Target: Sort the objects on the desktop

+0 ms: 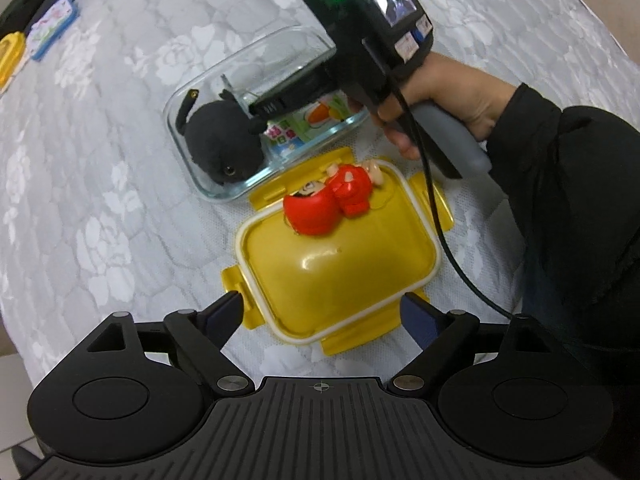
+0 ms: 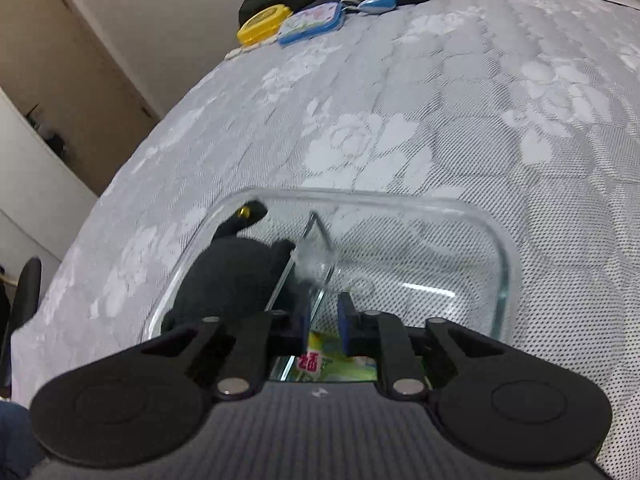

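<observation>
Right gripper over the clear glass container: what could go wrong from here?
1. The right gripper, its blue pads a narrow gap apart, hangs inside the clear glass container beside an upright clear divider; a careless move could knock it or the glass rim.
2. The red toy figure lies loose on the domed yellow plastic lid; the open left gripper straddling the lid's near edge could nudge it and roll the toy off.

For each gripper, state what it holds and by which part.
Left gripper: open, nothing held. Right gripper: jaws slightly apart inside the glass container, gripping nothing visible.
</observation>
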Action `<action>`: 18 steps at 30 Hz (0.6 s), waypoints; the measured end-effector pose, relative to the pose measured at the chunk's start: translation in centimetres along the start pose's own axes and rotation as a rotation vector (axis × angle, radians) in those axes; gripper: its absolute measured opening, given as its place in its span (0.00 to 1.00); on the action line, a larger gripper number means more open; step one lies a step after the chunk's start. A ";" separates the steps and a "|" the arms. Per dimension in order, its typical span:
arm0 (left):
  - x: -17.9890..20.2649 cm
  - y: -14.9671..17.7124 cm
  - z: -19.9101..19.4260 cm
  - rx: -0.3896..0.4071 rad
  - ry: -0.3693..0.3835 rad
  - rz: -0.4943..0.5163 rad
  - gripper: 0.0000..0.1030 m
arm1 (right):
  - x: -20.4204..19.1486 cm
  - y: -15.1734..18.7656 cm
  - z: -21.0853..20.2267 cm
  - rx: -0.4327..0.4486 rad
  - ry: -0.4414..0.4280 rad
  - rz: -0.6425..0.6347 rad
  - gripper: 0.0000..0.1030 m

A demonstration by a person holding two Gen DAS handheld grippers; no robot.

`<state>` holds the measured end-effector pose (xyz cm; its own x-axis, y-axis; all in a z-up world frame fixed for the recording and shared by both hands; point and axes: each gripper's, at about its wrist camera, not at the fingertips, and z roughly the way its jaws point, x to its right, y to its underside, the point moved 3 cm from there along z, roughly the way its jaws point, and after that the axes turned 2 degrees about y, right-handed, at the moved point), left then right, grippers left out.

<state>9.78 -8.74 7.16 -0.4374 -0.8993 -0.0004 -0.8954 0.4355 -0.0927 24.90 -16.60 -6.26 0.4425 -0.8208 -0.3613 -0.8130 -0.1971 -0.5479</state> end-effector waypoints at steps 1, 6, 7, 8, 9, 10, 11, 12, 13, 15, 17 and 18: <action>-0.1 0.0 -0.1 0.002 -0.001 -0.003 0.88 | -0.1 0.1 0.0 -0.003 0.000 -0.001 0.11; -1.0 0.1 -0.6 0.022 -0.017 -0.025 0.88 | -0.7 0.2 -0.7 0.015 -0.012 -0.019 0.06; -1.2 0.1 -0.7 0.025 -0.022 -0.029 0.88 | -0.9 0.1 -1.0 0.023 -0.015 -0.024 0.06; -1.4 0.2 -0.8 0.026 -0.023 -0.031 0.88 | -1.0 -0.1 -1.3 0.034 -0.020 -0.022 0.04; -1.5 0.2 -0.8 0.025 -0.023 -0.032 0.89 | -1.0 -0.2 -1.7 0.045 -0.025 -0.019 0.03; -1.5 0.3 -0.8 0.025 -0.023 -0.034 0.90 | -1.1 -0.4 -2.1 0.058 -0.033 -0.015 0.03; -1.6 0.4 -0.8 0.025 -0.022 -0.035 0.90 | -1.2 -0.6 -2.5 0.071 -0.052 -0.007 0.03; -1.7 0.4 -0.8 0.025 -0.022 -0.037 0.90 | -1.3 -0.8 -2.9 0.081 -0.072 0.005 0.03; -1.7 0.5 -0.8 0.025 -0.022 -0.038 0.90 | -1.4 -1.0 -3.3 0.090 -0.092 0.017 0.03; -1.9 0.6 -0.9 0.024 -0.021 -0.042 0.90 | -1.8 -1.5 -4.0 0.112 -0.129 0.031 0.03; -2.0 0.7 -0.9 0.024 -0.019 -0.045 0.90 | -2.2 -1.9 -4.8 0.132 -0.180 0.050 0.03; -2.1 0.8 -0.8 0.023 -0.017 -0.047 0.90 | -2.4 -2.1 -5.1 0.142 -0.208 0.064 0.03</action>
<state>9.95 -6.50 7.92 -0.3930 -0.9195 -0.0126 -0.9127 0.3917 -0.1162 23.59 -16.95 -0.36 0.4719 -0.6985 -0.5379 -0.7870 -0.0587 -0.6141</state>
